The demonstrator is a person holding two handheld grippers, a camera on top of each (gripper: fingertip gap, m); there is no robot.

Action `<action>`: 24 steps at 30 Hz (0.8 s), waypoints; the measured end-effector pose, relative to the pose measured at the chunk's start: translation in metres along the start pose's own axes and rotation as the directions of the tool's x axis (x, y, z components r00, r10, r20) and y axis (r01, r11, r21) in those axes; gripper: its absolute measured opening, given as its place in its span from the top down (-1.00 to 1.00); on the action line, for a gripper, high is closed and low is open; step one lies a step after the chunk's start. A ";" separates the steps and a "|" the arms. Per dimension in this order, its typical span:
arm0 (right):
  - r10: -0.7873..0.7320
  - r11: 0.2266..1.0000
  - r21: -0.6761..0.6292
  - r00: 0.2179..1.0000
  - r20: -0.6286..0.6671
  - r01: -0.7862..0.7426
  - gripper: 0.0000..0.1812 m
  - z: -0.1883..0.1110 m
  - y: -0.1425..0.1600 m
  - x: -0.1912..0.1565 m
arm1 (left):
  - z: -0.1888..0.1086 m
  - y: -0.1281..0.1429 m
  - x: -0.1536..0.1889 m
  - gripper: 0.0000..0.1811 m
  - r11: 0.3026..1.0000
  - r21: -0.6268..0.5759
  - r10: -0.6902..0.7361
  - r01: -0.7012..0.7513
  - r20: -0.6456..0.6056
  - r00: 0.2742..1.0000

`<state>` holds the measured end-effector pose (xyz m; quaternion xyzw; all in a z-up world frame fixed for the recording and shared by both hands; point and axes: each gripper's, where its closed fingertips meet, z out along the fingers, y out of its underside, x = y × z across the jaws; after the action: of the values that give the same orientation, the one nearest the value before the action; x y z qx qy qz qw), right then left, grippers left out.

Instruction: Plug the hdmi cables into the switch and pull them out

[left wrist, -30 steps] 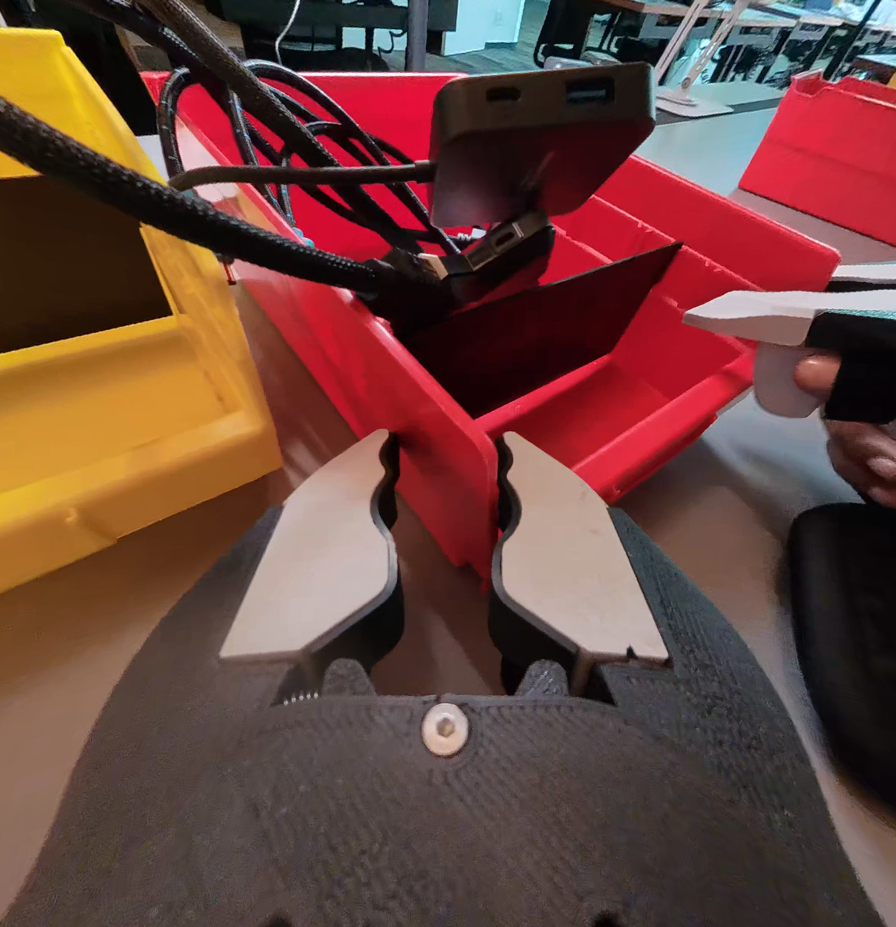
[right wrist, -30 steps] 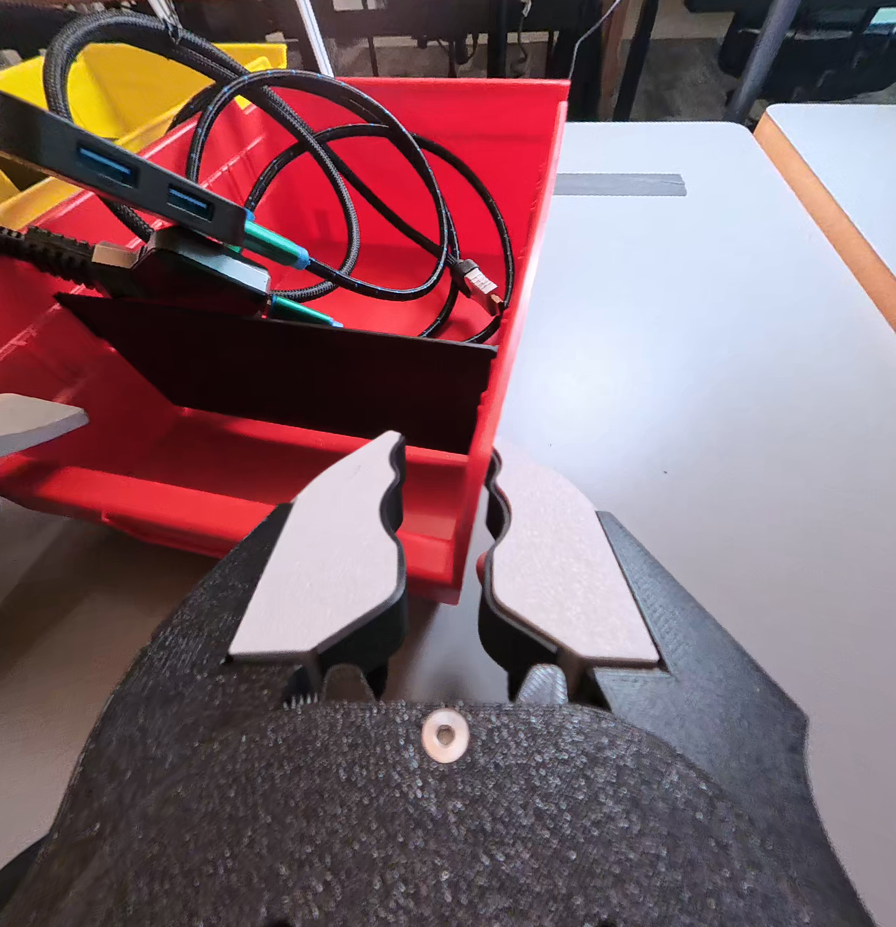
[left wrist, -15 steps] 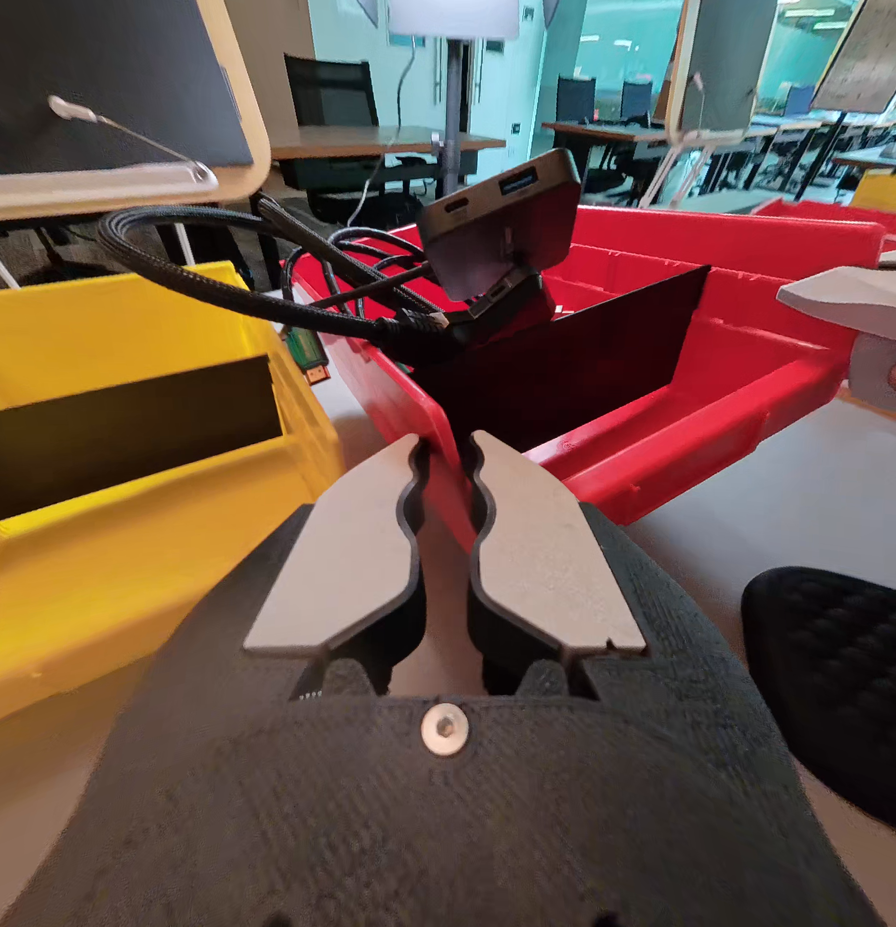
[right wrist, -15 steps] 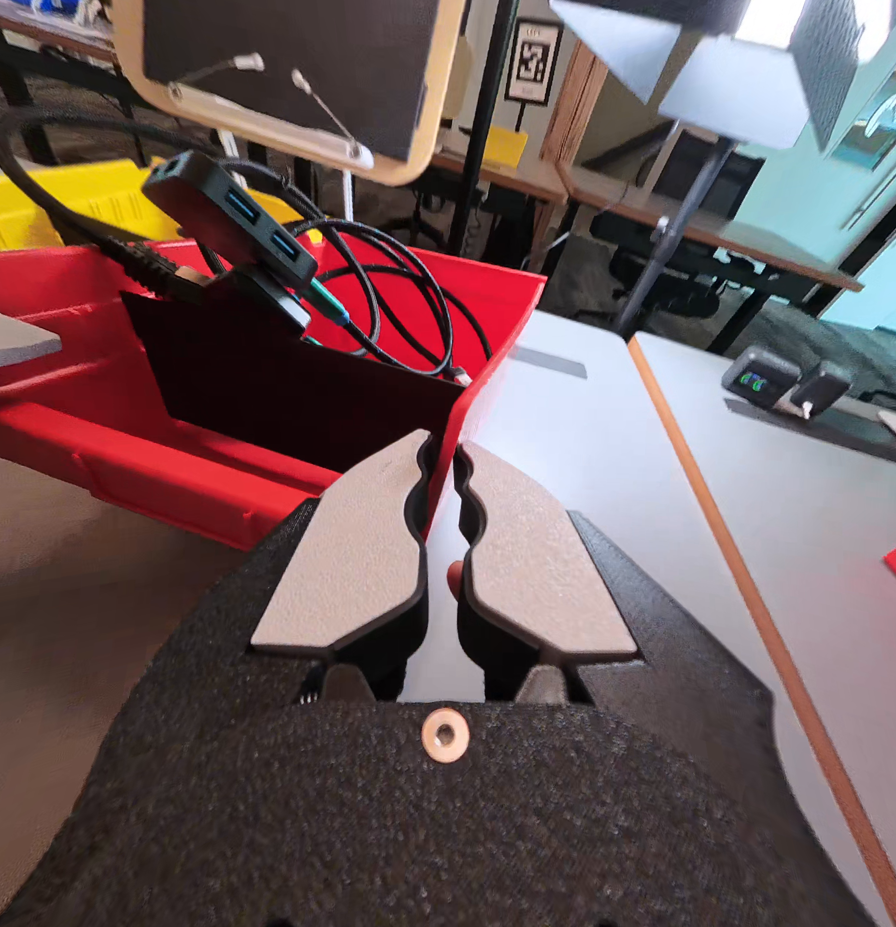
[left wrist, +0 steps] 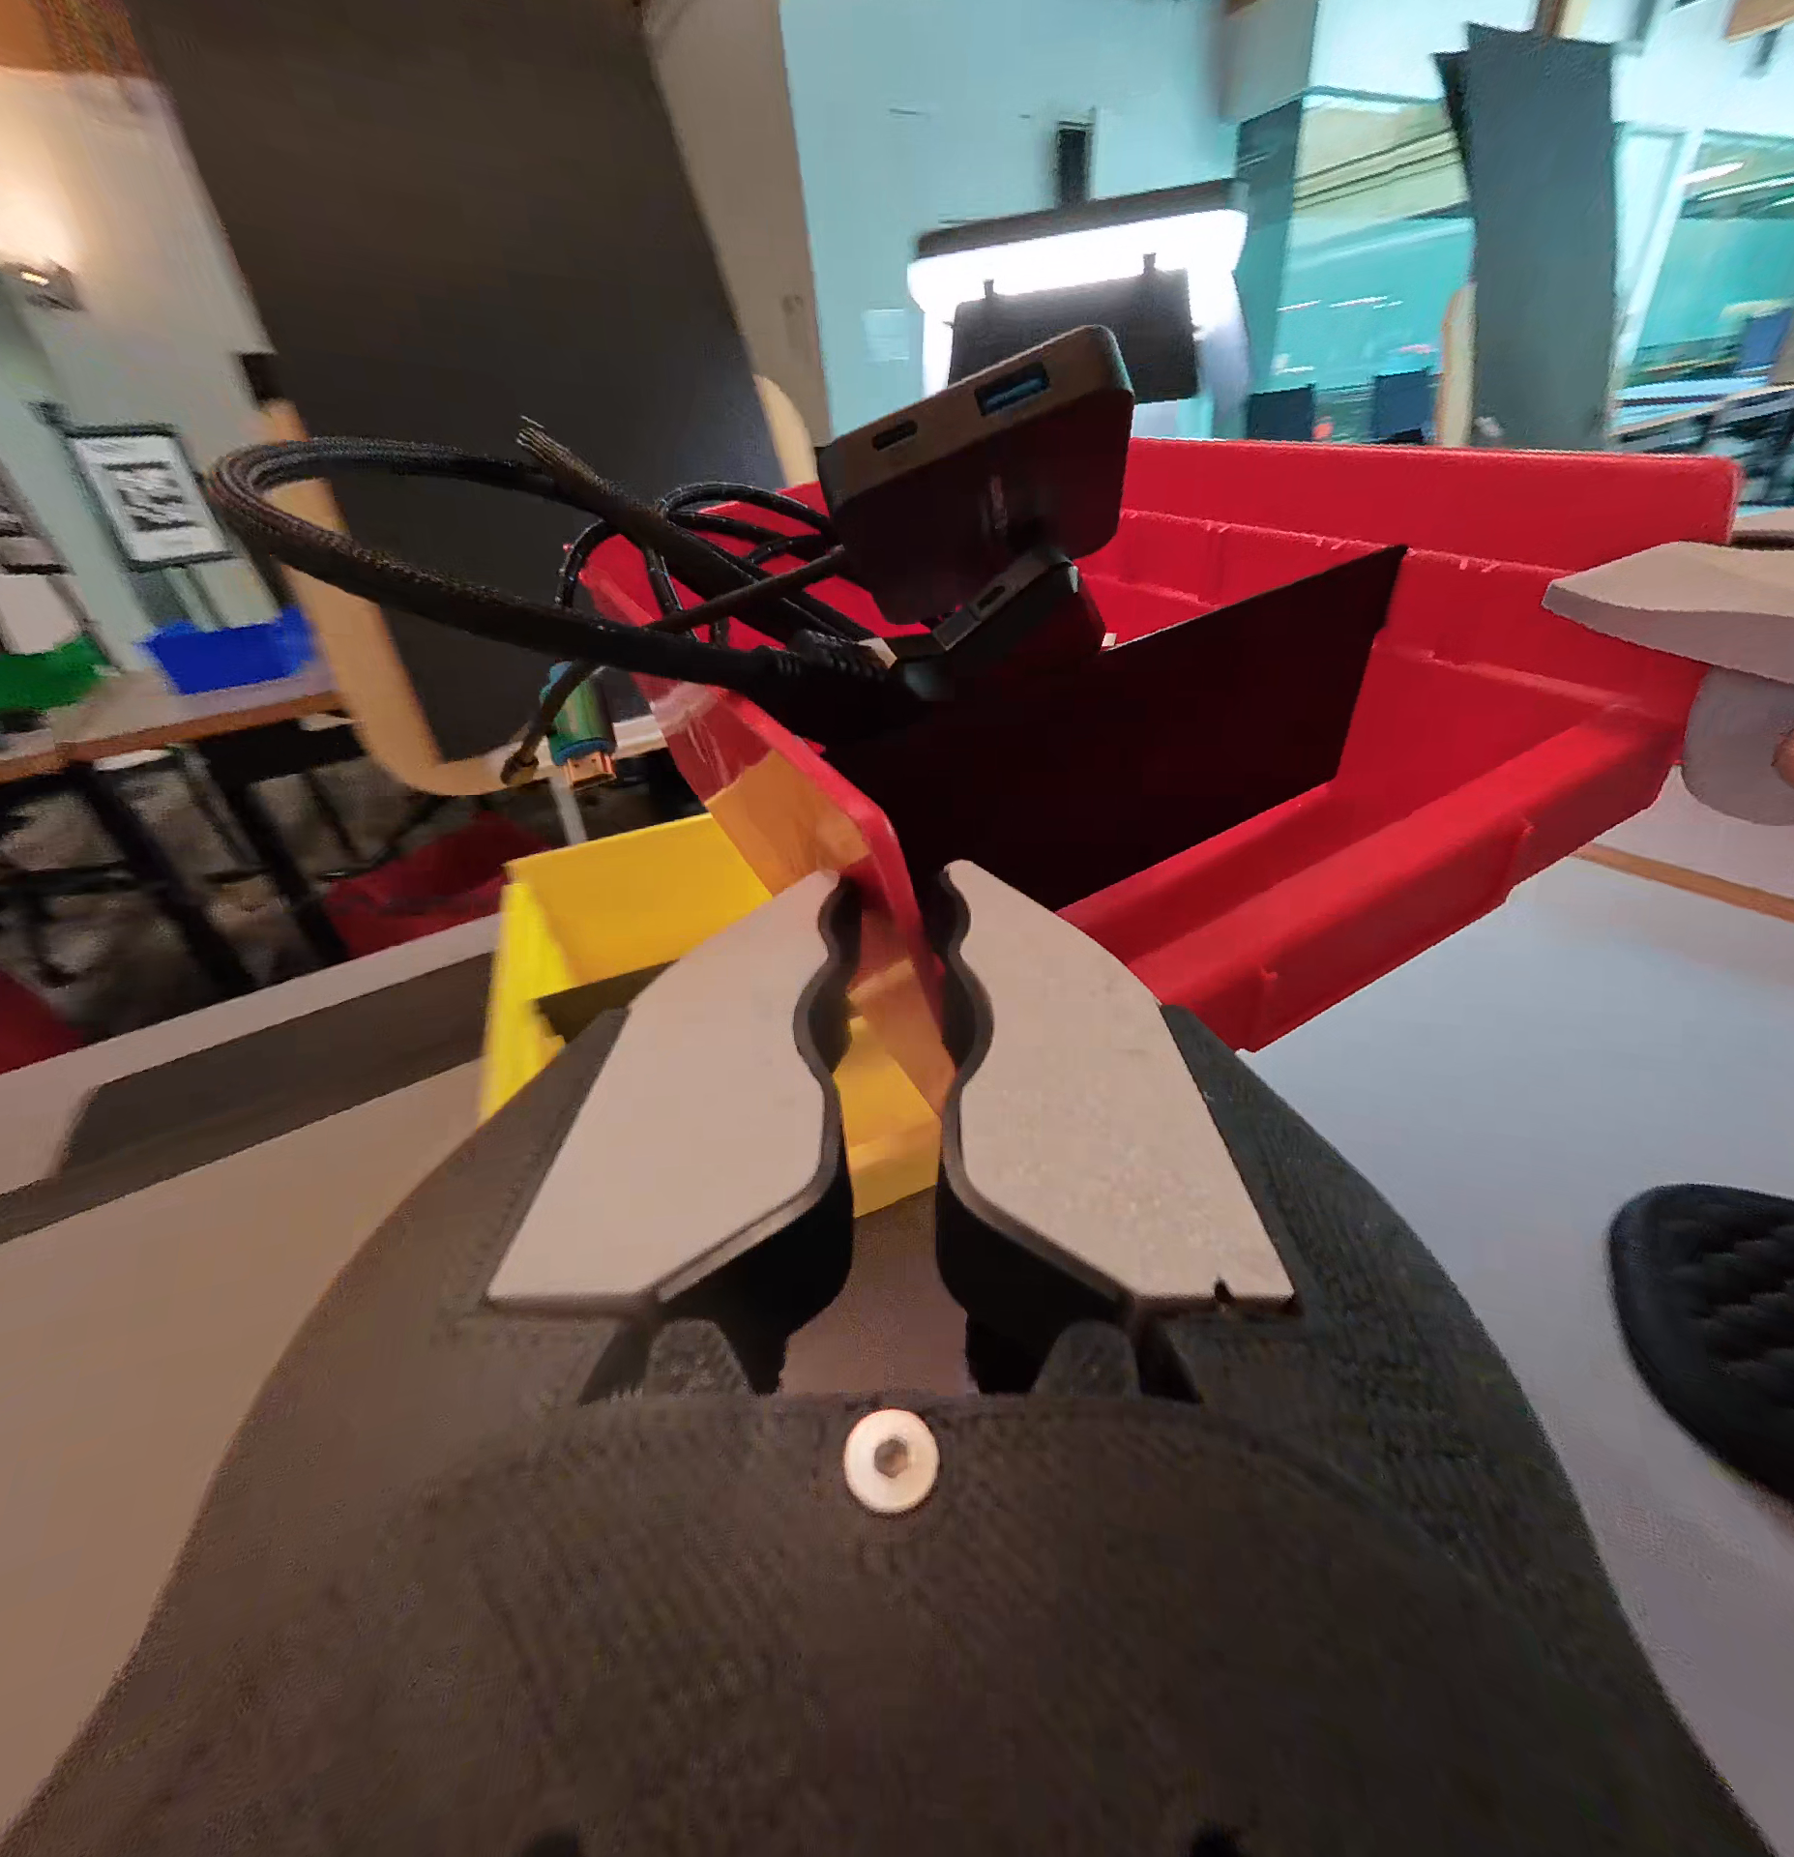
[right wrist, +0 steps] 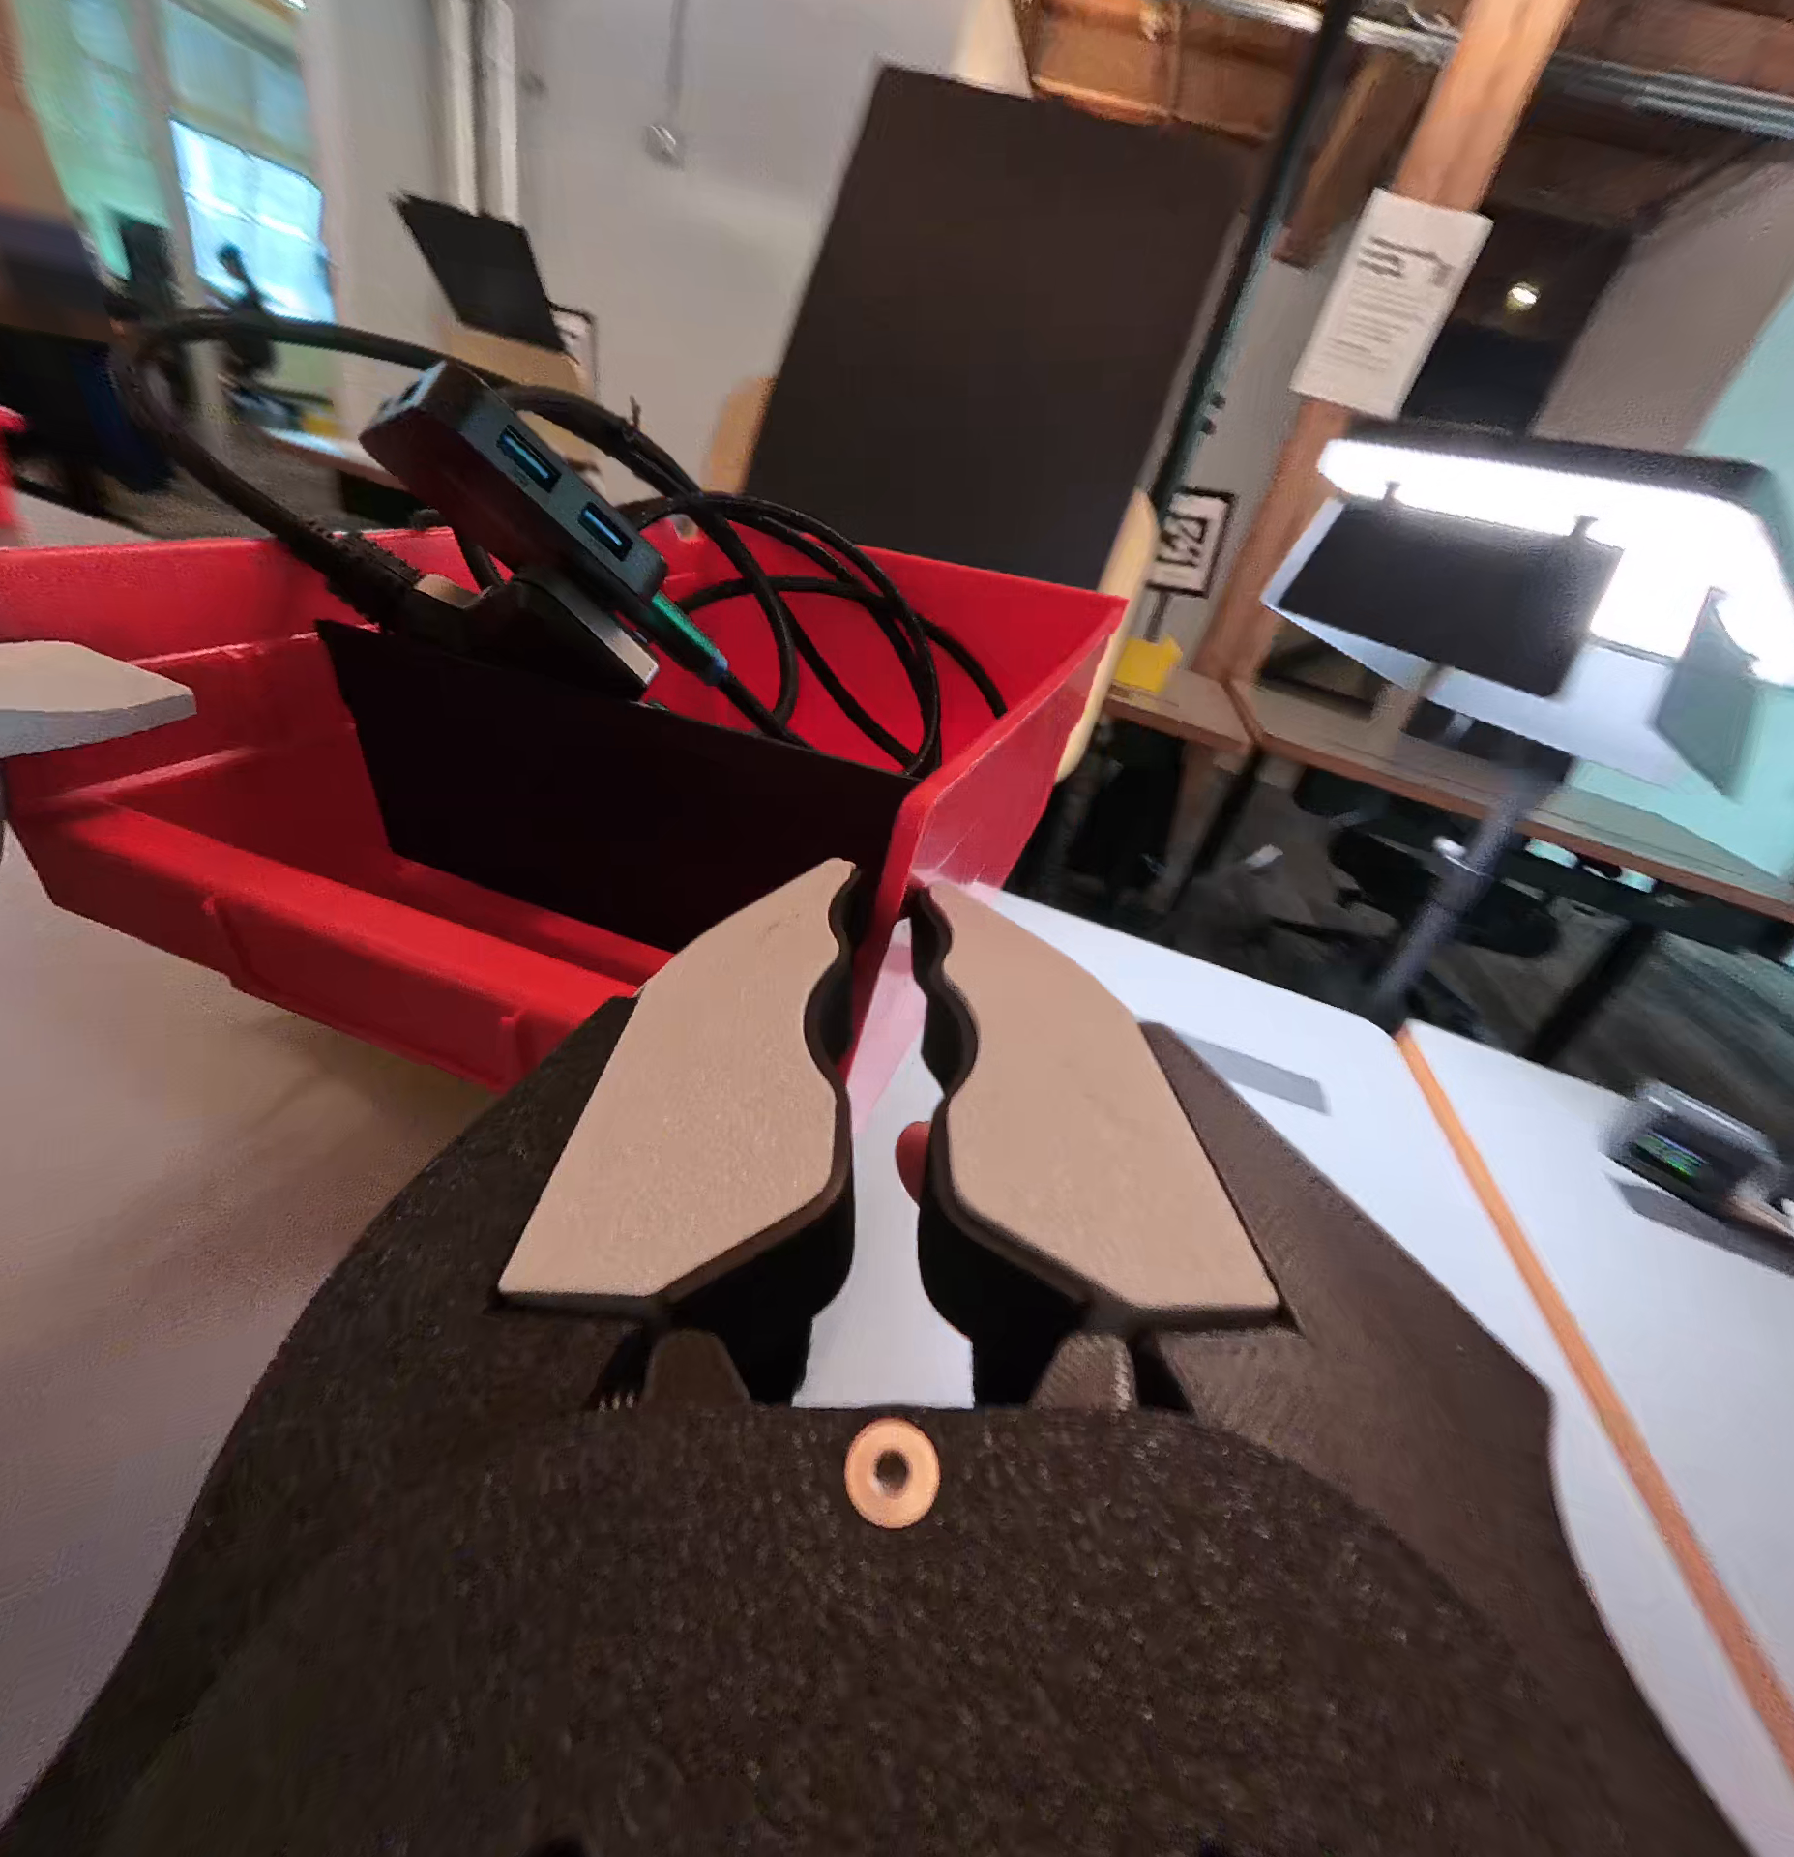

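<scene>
A red bin (left wrist: pixel 1375 804) holds a dark switch box (left wrist: pixel 983 482) and a tangle of black braided HDMI cables (left wrist: pixel 470 603); a black divider (left wrist: pixel 1124 724) stands across it. One green-collared plug (left wrist: pixel 581 734) hangs over the bin's left wall. My left gripper (left wrist: pixel 892 894) is shut on the bin's left wall. My right gripper (right wrist: pixel 884 884) is shut on the bin's right front corner (right wrist: pixel 973 804). The bin sits raised and tilted between them. The right wrist view shows the switch (right wrist: pixel 516 492) and the cables (right wrist: pixel 822 623).
A yellow bin (left wrist: pixel 651 904) sits lower, behind my left gripper. The grey table (right wrist: pixel 1375 1156) stretches right to an orange seam (right wrist: pixel 1576 1306). A lit panel lamp (right wrist: pixel 1536 583) stands at right. A black textured object (left wrist: pixel 1737 1316) is at the left view's right edge. The gap from one gripper's tips to the other's is roughly 20 cm.
Both grippers have closed on the red bin's walls and raised it. The views tilted upward, the yellow bin dropped lower in view, and a plug now dangles over the bin's wall.
</scene>
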<state>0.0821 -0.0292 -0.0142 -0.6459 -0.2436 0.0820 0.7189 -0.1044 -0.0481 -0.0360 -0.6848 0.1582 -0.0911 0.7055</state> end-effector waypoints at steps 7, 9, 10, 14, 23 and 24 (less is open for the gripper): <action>0.050 0.993 0.085 0.956 0.287 -0.078 0.90 0.066 -0.027 -0.135 | -0.096 0.007 -0.116 0.86 0.998 -0.052 0.057 -0.045 0.265 0.963; 0.072 0.992 0.074 0.931 0.357 -0.104 0.90 0.085 -0.024 -0.173 | -0.117 0.020 -0.145 0.86 0.997 -0.074 0.057 -0.035 0.324 0.944; 0.085 0.991 0.064 0.920 0.384 -0.118 0.89 0.094 -0.021 -0.190 | -0.126 0.028 -0.158 0.86 0.996 -0.087 0.054 -0.025 0.348 0.936; 0.122 0.990 0.013 0.883 0.454 -0.143 0.89 0.123 0.006 -0.247 | -0.147 0.068 -0.200 0.87 0.990 -0.138 0.052 0.005 0.408 0.911; 0.101 0.992 -0.113 0.865 0.491 -0.052 0.86 0.154 0.095 -0.287 | -0.127 0.159 -0.234 0.88 0.979 -0.179 -0.018 0.096 0.393 0.919; 0.095 0.992 -0.118 0.865 0.493 -0.041 0.85 0.155 0.100 -0.287 | -0.124 0.160 -0.236 0.88 0.978 -0.183 -0.017 0.099 0.404 0.915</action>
<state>-0.2186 -0.0004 -0.1736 -0.6475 -0.4014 0.2580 0.5942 -0.3821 -0.0754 -0.1739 -0.7607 -0.0014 0.0462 0.6475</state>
